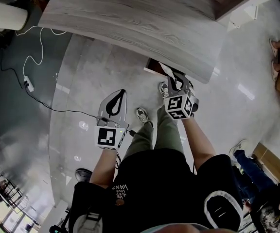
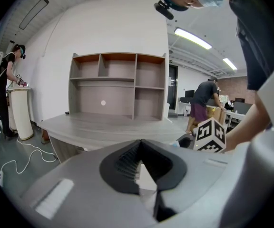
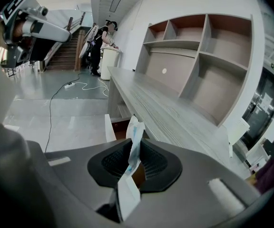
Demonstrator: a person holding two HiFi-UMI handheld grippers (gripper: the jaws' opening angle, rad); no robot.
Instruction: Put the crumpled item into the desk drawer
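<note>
Above open drawer (image 1: 152, 67) at desk (image 1: 130, 13) edge: R gripper (image 3: 136, 164) is clamping crumpled white paper (image 3: 136, 133); L gripper (image 2: 139, 167), jaws together w/ nothing between, is hanging apart over floor (image 1: 81, 81).

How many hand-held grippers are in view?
2. The left hand-held gripper over the floor; the right hand-held gripper at the desk edge, gripping the crumpled item.

Grey woodgrain desk (image 1: 130, 18): open-front shelf unit (image 2: 118, 87) stands along its far edge, drawer (image 1: 153, 66) open under its near edge. Glossy floor (image 1: 91, 72) off the desk's left end: white cable (image 1: 37, 47), power strip (image 1: 28, 84), black cable (image 1: 57, 109)
</note>
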